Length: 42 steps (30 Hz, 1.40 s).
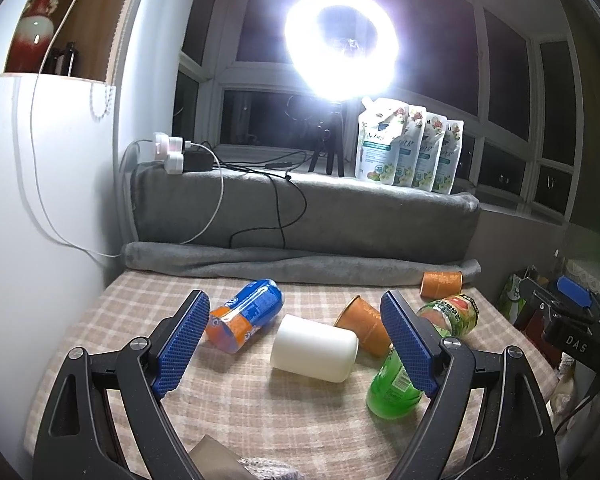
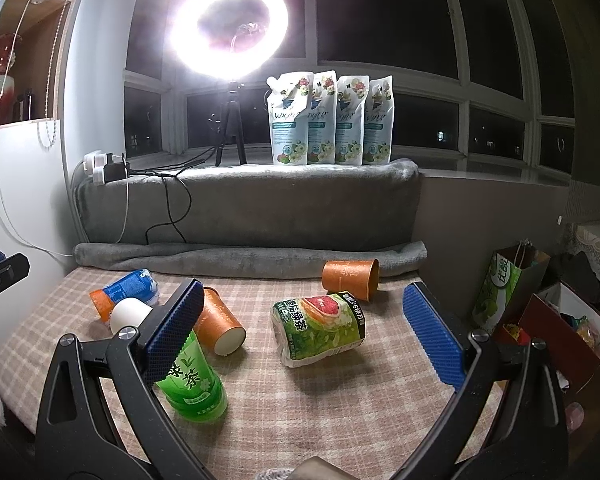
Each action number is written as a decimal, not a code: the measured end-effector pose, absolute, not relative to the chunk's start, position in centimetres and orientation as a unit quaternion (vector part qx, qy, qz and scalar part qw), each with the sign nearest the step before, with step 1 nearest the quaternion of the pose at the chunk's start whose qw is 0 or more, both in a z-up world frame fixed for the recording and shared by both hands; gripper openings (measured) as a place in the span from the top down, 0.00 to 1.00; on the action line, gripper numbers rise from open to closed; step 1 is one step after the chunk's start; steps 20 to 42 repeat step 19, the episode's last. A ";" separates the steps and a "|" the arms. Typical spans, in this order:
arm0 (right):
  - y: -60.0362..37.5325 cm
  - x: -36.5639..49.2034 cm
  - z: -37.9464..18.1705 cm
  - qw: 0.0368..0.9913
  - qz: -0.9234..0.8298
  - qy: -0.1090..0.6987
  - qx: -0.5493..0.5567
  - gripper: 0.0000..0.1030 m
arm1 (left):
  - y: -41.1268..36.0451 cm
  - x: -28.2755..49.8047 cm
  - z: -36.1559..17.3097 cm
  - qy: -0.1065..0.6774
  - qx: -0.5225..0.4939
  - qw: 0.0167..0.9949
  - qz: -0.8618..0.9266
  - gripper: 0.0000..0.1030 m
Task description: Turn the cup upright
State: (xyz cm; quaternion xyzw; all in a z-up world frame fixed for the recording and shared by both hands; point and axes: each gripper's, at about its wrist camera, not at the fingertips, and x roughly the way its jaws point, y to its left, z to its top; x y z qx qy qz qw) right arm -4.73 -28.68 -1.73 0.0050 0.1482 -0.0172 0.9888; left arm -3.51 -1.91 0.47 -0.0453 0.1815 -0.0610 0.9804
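A checked cloth [image 1: 236, 408] is seen covering the surface, and several containers are scattered on it, all lying on their sides. A white cup [image 1: 314, 349] is found near the middle of the left wrist view, between the two blue pads of the left tool [image 1: 296, 342] but beyond them, untouched; its wall is plain and smooth, and whether its mouth or base faces the camera cannot be told. In the right wrist view the same cup [image 2: 129, 314] is seen at far left, end-on, just beside a blue and orange can [image 2: 126, 290]. An orange paper cup [image 2: 222, 322] is laid with its white base toward the camera, patterned faintly in gold, and its contents cannot be seen. A second orange cup [image 2: 350, 278] is laid near the rolled grey blanket [image 2: 252, 258], its dark open mouth turned to the right. A green tea bottle [image 2: 192, 380] is partly hidden behind the left finger of the right tool [image 2: 304, 336], and a crumpled bottle with a grapefruit label [image 2: 320, 326] is lying between that tool's pads, clear of both. Both tools are held wide open with nothing gripped. Four refill pouches [image 2: 330, 120] are stood upright on the windowsill under a ring light [image 2: 228, 24].
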 end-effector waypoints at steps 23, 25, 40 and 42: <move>-29.1 -3.4 -3.5 0.985 -0.020 0.173 0.007 0.01 | -1.9 -3.0 0.2 0.183 -0.040 0.981 -0.056 0.14; -29.1 -3.4 -3.5 0.985 -0.020 0.173 0.007 0.01 | -1.9 -3.0 0.2 0.183 -0.040 0.981 -0.056 0.14; -29.1 -3.4 -3.5 0.985 -0.020 0.173 0.007 0.01 | -1.9 -3.0 0.2 0.183 -0.040 0.981 -0.056 0.14; -29.1 -3.4 -3.5 0.985 -0.020 0.173 0.007 0.01 | -1.9 -3.0 0.2 0.183 -0.040 0.981 -0.056 0.14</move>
